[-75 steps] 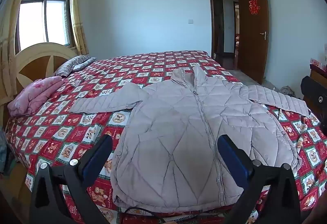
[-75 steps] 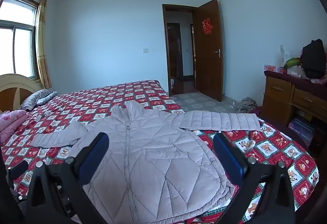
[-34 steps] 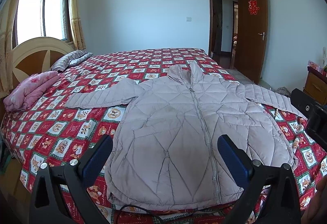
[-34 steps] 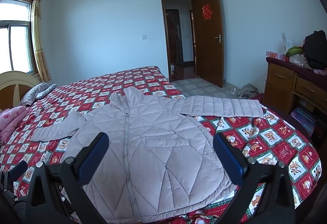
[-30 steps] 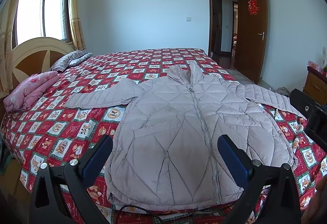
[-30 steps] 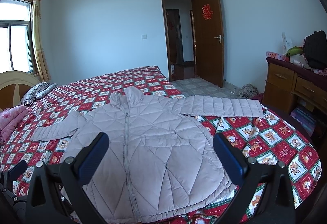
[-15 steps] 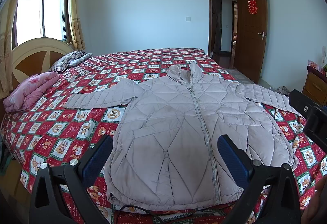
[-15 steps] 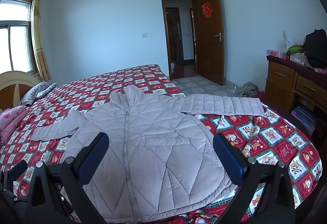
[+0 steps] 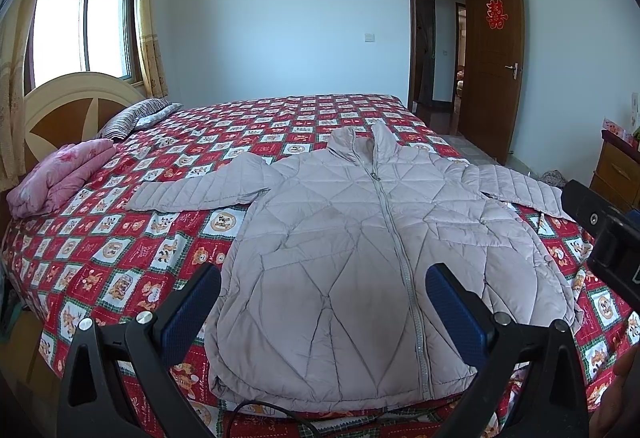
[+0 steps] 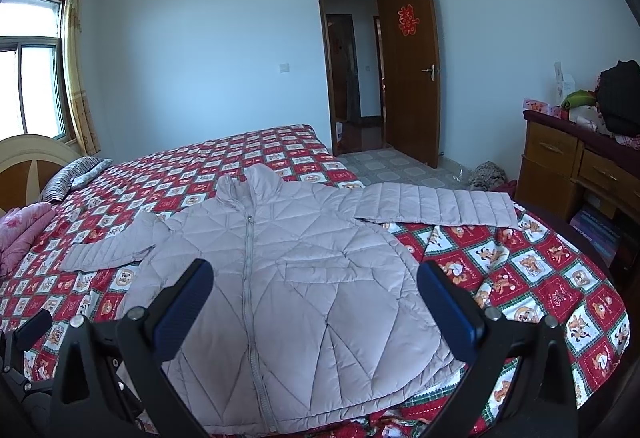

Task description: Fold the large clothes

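Left wrist view is showing the bed (image 9: pixel 120 246) in its red cartoon-patterned quilt, with the pale quilted puffer jacket (image 9: pixel 360 238) lying flat on it, zipped, front up, sleeves spread. The left gripper (image 9: pixel 320 302) and right gripper (image 10: pixel 316 294) are hanging above the hem, jaws spread wide, gripping nothing. Folding is not yet begun; a sleeve looks the sensible start. The right sleeve (image 10: pixel 436 204) is lying out toward the bed's edge: pinching near its cuff and carrying it across the chest should keep the padding flat.
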Motion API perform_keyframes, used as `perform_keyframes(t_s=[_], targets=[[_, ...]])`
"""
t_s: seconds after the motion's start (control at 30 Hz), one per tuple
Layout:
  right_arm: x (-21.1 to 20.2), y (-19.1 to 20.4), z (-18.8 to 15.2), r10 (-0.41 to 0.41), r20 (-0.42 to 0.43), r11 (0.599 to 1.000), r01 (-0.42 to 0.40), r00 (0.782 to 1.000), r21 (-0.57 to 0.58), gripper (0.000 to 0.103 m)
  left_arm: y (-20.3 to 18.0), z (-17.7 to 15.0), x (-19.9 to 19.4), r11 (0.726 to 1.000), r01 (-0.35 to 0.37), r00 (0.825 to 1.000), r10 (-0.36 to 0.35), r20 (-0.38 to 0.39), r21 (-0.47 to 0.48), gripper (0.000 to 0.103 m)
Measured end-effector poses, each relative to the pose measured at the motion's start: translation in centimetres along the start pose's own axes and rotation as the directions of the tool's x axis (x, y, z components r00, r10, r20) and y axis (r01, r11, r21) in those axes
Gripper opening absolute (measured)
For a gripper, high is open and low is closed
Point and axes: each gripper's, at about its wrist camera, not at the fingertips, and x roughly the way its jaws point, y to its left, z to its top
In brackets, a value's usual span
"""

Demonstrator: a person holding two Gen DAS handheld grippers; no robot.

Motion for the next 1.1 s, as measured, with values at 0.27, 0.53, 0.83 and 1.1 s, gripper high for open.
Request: perform_keyframes(t_s=[0.27,0.53,0.83,1.1], targets=[[0.3,0.2,-0.1,-0.002,-0.009,1.0,0.002,1.0,-0.002,0.103,0.2,-0.2,0.9,1.0,-0.008,1.0,0.008,-0.021,0.0,0.102],[1.4,0.0,-0.4,-0.002,-0.032,1.0,0.002,0.999,0.004,0.103,0.5,-0.1,2.0,1.0,-0.026,0.999,0.025,-0.03,-0.004,0.102],[5.3,-3.5,-0.4,-0.048,-0.072,0.997,0.053,0.996,0.064,0.103,-0.1,1.0,7.5,0.999,-0.032,0.996,0.032,-0.083,0.006,0.102],[11.0,-10.0,2.0,-0.147,-0.098,0.986,0.153,0.984,0.061,0.103,-1.4,3.8,15.3,0.999,0.037,0.99,-0.034,-0.136,0.025,0.102]])
